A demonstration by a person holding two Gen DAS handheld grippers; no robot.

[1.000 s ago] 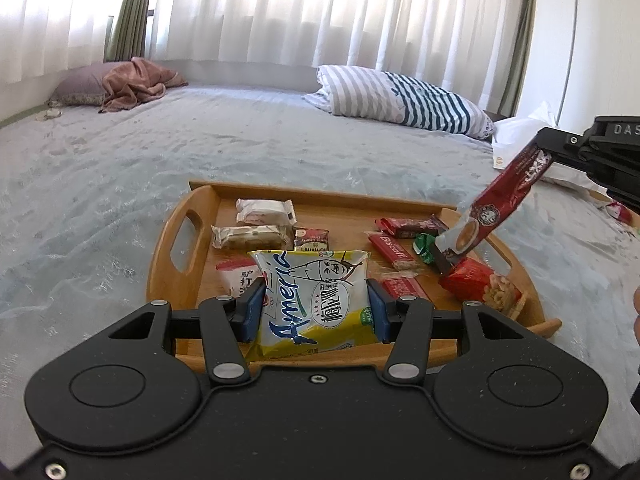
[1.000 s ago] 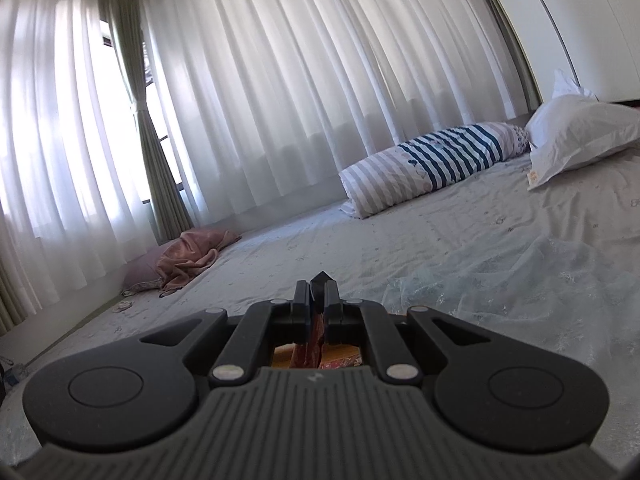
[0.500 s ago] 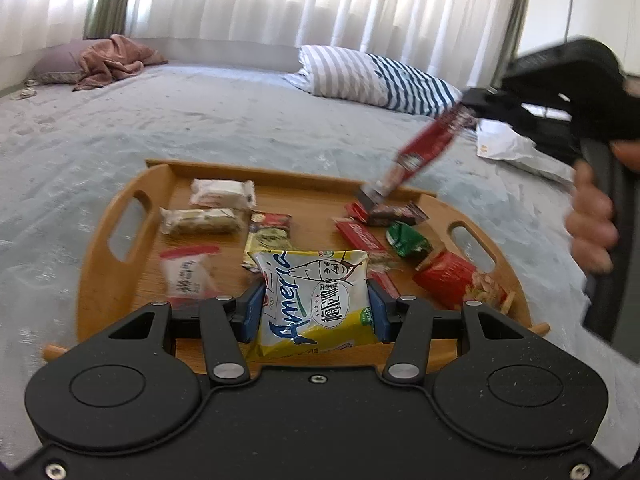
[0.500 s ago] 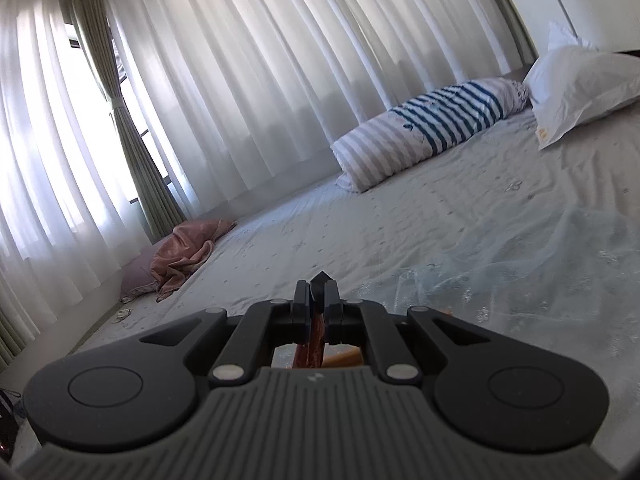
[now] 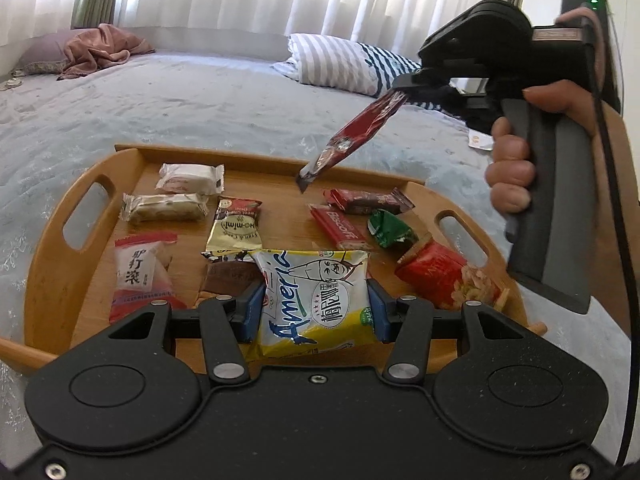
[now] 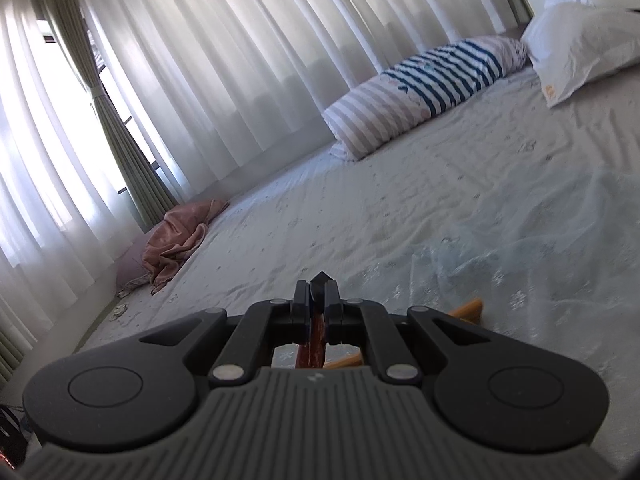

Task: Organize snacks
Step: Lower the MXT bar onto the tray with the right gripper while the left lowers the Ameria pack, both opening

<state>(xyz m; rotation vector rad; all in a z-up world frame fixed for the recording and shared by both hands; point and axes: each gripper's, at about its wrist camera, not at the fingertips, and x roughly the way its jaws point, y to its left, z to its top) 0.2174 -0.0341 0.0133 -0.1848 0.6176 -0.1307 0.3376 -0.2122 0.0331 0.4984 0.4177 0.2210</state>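
Observation:
A wooden tray lies on the bed and holds several wrapped snacks. My left gripper is shut on a yellow and white snack bag, held over the tray's near edge. My right gripper, gripped by a hand, is shut on a long red sachet that hangs slanting above the tray's back right part. In the right wrist view that gripper pinches the red sachet, with only a strip of it showing between the jaws.
On the tray lie a white-wrapped cake, a red and white packet, a gold packet, red bars and a red nut bag. A striped pillow and pink cloth lie far back on the bed.
The right gripper with the red sachet has swung in from the right edge to over the tray's back, the hand coming into view. The left view has shifted, the tray now lower left.

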